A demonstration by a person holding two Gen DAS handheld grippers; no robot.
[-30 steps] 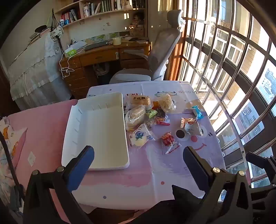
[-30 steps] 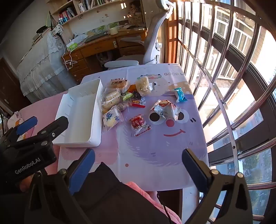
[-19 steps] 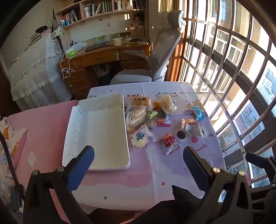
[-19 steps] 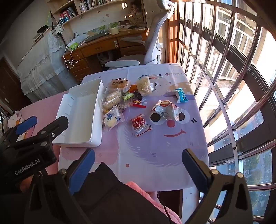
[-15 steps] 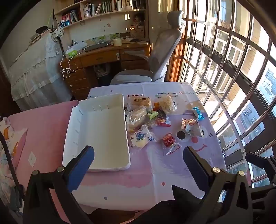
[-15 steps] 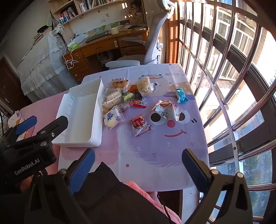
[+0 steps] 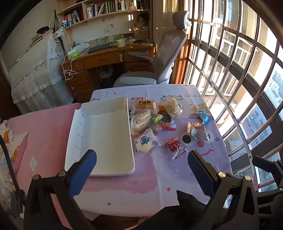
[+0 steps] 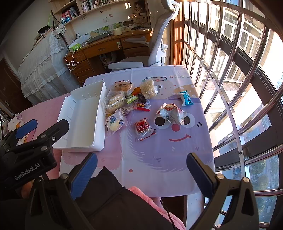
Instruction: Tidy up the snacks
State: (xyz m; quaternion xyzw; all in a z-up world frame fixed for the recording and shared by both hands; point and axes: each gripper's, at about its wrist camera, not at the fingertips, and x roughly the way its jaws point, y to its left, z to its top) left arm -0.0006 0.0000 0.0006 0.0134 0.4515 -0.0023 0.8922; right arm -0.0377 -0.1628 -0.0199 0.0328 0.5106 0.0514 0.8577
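Both grippers, left gripper and right gripper, hover spread wide and empty; wrapped snack packets lie just right of the empty white plastic tray

— What did I have behind the table?
— A grey office chair stood beside a wooden desk, with bookshelves above it.
— And on my right?
— A barred window, full of sun.
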